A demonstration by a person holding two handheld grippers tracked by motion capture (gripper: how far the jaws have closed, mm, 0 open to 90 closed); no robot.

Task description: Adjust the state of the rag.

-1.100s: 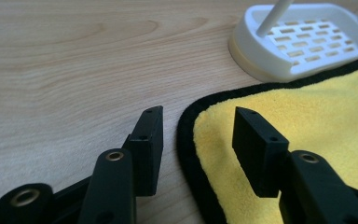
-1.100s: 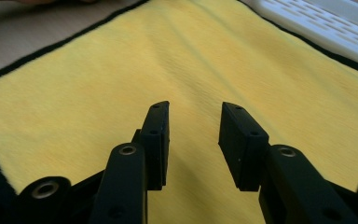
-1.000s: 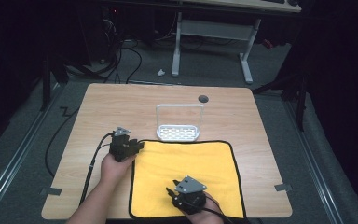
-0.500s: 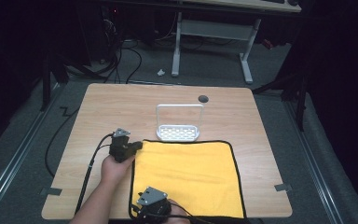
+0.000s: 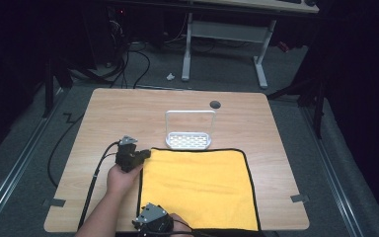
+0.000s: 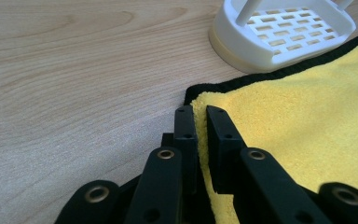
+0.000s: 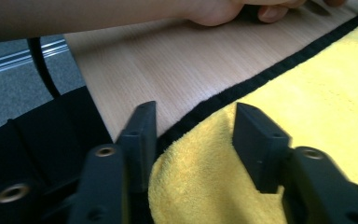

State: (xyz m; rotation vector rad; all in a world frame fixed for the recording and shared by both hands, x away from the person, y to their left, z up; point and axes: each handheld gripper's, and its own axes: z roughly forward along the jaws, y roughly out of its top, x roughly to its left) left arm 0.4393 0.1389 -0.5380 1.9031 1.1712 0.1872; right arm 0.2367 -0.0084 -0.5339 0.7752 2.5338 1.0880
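The yellow cloth is lying flat on the table. The left gripper has just closed and is now pinching the cloth's far-left corner. The right gripper has moved over to the near-left corner, and its jaws have been opening wide around the edge, not squeezing yet. A fold looks ready to start.
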